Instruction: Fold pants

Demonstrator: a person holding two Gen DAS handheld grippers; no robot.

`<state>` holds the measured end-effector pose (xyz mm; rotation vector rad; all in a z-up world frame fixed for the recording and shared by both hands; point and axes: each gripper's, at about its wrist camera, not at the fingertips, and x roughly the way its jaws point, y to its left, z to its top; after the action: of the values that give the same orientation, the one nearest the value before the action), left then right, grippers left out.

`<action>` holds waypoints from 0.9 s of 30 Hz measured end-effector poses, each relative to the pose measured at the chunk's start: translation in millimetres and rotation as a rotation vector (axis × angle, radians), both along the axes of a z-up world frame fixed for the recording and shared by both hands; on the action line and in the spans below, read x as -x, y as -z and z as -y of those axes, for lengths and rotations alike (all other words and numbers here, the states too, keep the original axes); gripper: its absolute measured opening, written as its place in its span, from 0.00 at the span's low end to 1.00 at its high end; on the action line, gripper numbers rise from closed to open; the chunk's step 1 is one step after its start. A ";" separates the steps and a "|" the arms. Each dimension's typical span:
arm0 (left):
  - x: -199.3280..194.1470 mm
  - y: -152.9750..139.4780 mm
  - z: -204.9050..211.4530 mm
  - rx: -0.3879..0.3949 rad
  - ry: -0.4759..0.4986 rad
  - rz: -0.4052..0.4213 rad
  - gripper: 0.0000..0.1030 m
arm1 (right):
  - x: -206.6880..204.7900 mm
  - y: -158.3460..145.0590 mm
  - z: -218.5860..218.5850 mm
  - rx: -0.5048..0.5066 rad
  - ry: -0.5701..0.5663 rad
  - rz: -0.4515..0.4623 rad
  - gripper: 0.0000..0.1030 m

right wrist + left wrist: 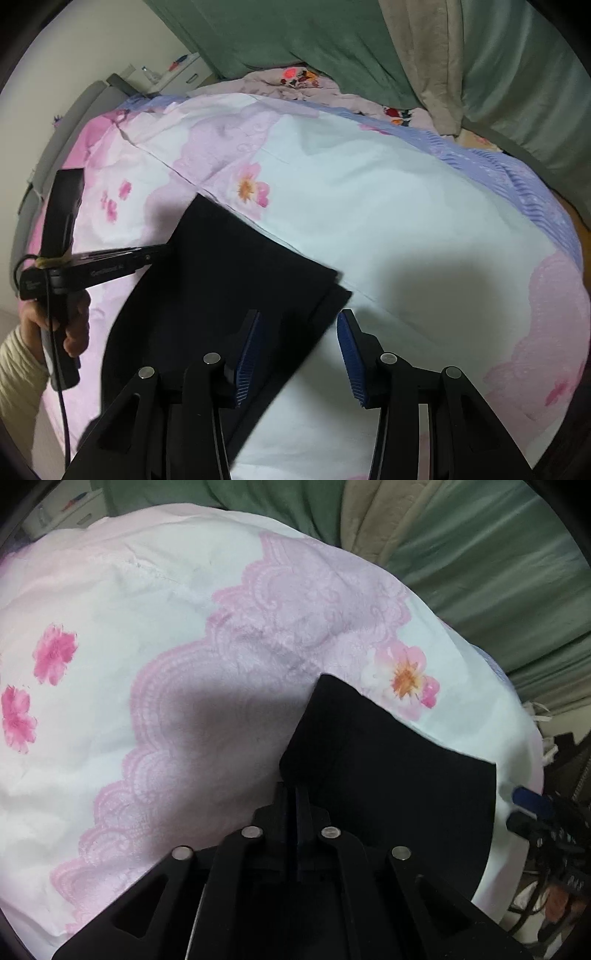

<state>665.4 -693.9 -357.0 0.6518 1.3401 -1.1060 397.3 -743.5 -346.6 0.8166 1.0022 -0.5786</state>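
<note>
We see the black pants [221, 295] lying folded on the bed [406, 221], toward its near left. Our left hand-held gripper [297, 794] is clamped on the pants' left edge. Our right hand-held gripper [301, 350] hangs with jaws apart over their right corner, pressing nothing.

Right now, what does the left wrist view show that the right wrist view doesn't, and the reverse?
Left wrist only: the left tool shut on an edge of the black pants, seen up close.
Right wrist only: the right tool open over the pants' corner, and the hand holding the left tool.
Both: the pants, floral bedspread and green curtain.
</note>
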 end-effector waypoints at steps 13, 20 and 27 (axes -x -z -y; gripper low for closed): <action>77.9 -141.7 -123.8 0.183 -0.151 0.234 0.65 | 37.9 -64.2 -37.6 0.126 -0.113 -0.006 0.62; 136.0 -181.1 -248.1 0.172 -0.431 0.213 0.66 | 52.7 -118.8 -101.5 0.172 -0.316 0.085 0.65; 212.4 -214.5 -386.0 0.159 -0.773 0.228 0.69 | 65.0 -155.4 -195.4 0.140 -0.570 0.164 0.65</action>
<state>453.0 -307.9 -142.6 0.1004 1.1349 -0.4811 332.3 -548.1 -191.2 0.4143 0.9744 -0.0876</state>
